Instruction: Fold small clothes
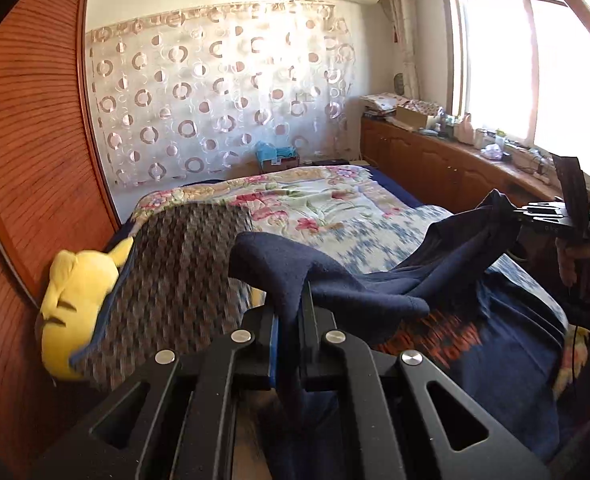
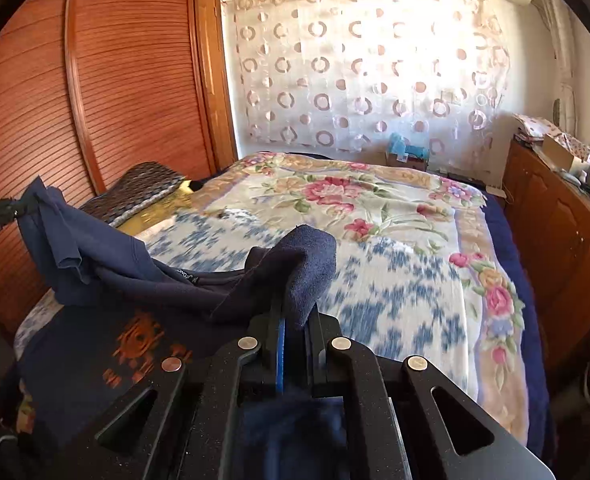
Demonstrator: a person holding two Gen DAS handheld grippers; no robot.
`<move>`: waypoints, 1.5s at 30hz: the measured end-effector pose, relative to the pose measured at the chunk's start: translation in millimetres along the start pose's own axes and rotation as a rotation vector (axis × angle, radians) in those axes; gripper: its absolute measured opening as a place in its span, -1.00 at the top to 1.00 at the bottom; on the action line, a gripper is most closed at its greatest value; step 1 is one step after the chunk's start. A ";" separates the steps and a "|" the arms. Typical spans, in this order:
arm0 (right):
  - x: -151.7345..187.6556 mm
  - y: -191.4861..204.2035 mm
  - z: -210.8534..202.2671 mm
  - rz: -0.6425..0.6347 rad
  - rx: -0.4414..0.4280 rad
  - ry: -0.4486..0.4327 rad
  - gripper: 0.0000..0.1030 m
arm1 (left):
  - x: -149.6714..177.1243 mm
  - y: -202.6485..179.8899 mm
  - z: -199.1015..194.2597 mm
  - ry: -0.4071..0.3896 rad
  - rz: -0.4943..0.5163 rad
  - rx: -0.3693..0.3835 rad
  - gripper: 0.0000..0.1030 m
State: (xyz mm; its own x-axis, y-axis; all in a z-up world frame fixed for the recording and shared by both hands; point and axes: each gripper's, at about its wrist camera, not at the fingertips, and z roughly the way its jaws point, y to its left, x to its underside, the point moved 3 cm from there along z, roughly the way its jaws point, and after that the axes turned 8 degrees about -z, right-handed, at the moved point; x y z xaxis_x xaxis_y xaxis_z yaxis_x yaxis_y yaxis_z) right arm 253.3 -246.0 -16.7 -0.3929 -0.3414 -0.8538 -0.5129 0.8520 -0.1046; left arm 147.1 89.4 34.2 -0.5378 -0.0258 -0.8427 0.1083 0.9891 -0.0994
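Left wrist view: left gripper [image 1: 295, 304] and right gripper [image 2: 295, 320] each pinch navy shirt [image 1: 447, 264]; advise level, taut lowering.

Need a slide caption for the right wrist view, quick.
Right gripper and left gripper each pinch the navy shirt, lifted above the floral bedspread.
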 end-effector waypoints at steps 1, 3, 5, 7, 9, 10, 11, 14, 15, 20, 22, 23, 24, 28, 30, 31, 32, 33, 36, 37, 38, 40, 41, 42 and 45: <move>8.4 4.1 -10.4 0.001 -0.005 -0.002 0.87 | 9.4 -2.6 -7.4 0.005 -0.001 0.006 0.85; 27.7 12.8 -33.7 0.006 -0.016 -0.003 0.87 | 32.3 -7.7 -22.4 0.025 -0.003 0.015 0.85; 47.1 20.6 -55.5 0.021 -0.032 0.005 0.87 | 56.0 -11.4 -33.4 0.053 -0.023 0.031 0.85; 69.8 28.5 -75.8 0.041 -0.054 0.025 0.87 | 71.7 -15.8 -37.3 0.078 -0.034 0.037 0.85; 92.8 38.1 -99.1 0.044 -0.068 0.061 0.87 | 85.6 -25.5 -44.6 0.087 -0.018 0.045 0.85; 101.6 40.2 -104.5 0.040 -0.071 0.081 0.87 | 88.8 -28.8 -48.1 0.084 -0.009 0.045 0.85; 108.9 41.9 -110.5 0.037 -0.070 0.096 0.87 | 92.1 -32.3 -52.0 0.085 -0.002 0.047 0.85; 119.7 43.2 -131.4 0.058 -0.075 0.100 0.87 | 99.4 -36.0 -63.7 0.090 0.004 0.058 0.85; 120.0 42.5 -138.9 0.064 -0.075 0.091 0.87 | 100.0 -36.3 -68.1 0.089 0.007 0.057 0.85; 111.7 51.4 -169.6 0.062 -0.081 0.053 0.87 | 108.2 -30.0 -93.6 0.061 -0.010 0.029 0.85; 114.4 64.2 -179.9 0.043 -0.084 0.049 0.87 | 115.8 -25.3 -95.2 0.075 -0.016 0.021 0.85; 118.5 68.3 -181.3 0.044 -0.087 0.055 0.87 | 120.3 -22.8 -93.4 0.088 -0.022 0.021 0.85; 124.8 71.1 -178.8 0.053 -0.094 0.072 0.87 | 123.5 -21.6 -90.9 0.100 -0.028 0.024 0.84; 148.7 74.5 -165.7 0.069 -0.089 0.160 0.87 | 131.7 -19.2 -84.9 0.122 -0.037 0.026 0.82; 155.0 75.7 -162.4 0.080 -0.092 0.185 0.87 | 131.9 -19.7 -86.2 0.112 -0.035 0.022 0.73; 157.3 75.6 -162.4 0.082 -0.094 0.193 0.87 | 131.0 -19.7 -87.4 0.106 -0.038 0.025 0.70; 158.0 75.6 -164.0 0.082 -0.093 0.197 0.87 | 129.6 -20.0 -88.8 0.098 -0.039 0.026 0.57; 157.6 75.5 -167.0 0.082 -0.095 0.198 0.87 | 128.4 -20.1 -90.9 0.087 -0.037 0.026 0.40; 148.8 76.2 -170.3 0.078 -0.096 0.196 0.87 | 118.5 -19.6 -97.8 0.041 -0.025 0.019 0.11; 145.1 75.4 -170.7 0.072 -0.097 0.193 0.87 | 115.7 -19.1 -98.3 0.038 -0.025 0.019 0.04; 143.4 76.2 -172.5 0.065 -0.095 0.191 0.87 | 113.9 -18.7 -97.9 0.035 -0.025 0.019 -0.15; 138.3 81.0 -173.0 0.053 -0.087 0.187 0.87 | 110.3 -18.8 -95.8 0.027 -0.016 0.006 -0.47; 138.4 80.6 -174.1 0.049 -0.085 0.183 0.87 | 109.8 -18.8 -94.5 0.026 -0.012 0.004 -0.52; 138.6 80.6 -173.7 0.044 -0.085 0.179 0.87 | 109.5 -19.1 -92.0 0.027 -0.009 0.004 -0.52; 136.4 81.0 -178.0 0.034 -0.082 0.174 0.86 | 110.3 -20.8 -84.5 0.030 -0.012 0.004 -0.52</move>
State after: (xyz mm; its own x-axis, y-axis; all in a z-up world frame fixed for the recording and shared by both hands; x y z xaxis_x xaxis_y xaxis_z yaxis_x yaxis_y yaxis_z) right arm 22.3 -294.2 -50.9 -0.5334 -0.3826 -0.7544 -0.5547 0.8315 -0.0294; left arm 14.9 78.2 -12.0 -0.5643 -0.0333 -0.8249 0.1053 0.9881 -0.1120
